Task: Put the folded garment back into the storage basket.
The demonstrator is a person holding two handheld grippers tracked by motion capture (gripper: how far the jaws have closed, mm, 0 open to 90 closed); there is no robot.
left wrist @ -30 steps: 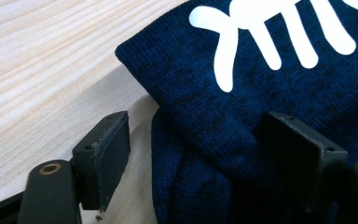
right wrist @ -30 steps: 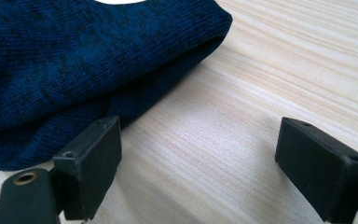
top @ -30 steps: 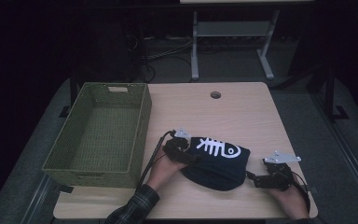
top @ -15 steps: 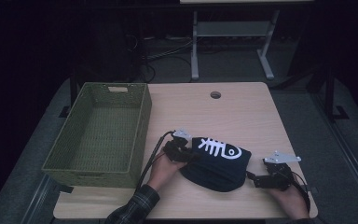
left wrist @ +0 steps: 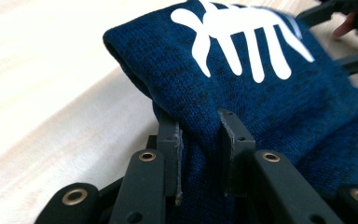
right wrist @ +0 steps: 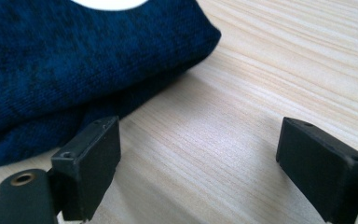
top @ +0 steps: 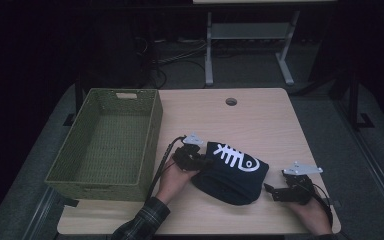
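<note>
Dim floor and a metal stand frame lie beyond a pale wooden surface (top: 260, 120) with a round hole (top: 231, 101) near its far edge. On its left side stands an olive woven basket (top: 152, 125). A dark blue knitted cap (top: 232, 175) with a white fish-bone print lies near the front edge, between the two hands. The left tongs (top: 200, 161) meet the cap's left edge; in the left gripper view, the left tongs (left wrist: 200, 135) have just been closing and now pinch a raised fold of the knit between their pads, so they are clenched on the cap. The right tongs (top: 272, 192) rest just beside the cap's right end, their jaws spread wide; in the right gripper view, the right tongs (right wrist: 200, 154) hold nothing but bare wood between them, with the cap (right wrist: 51, 60) lying close to the left jaw.
</note>
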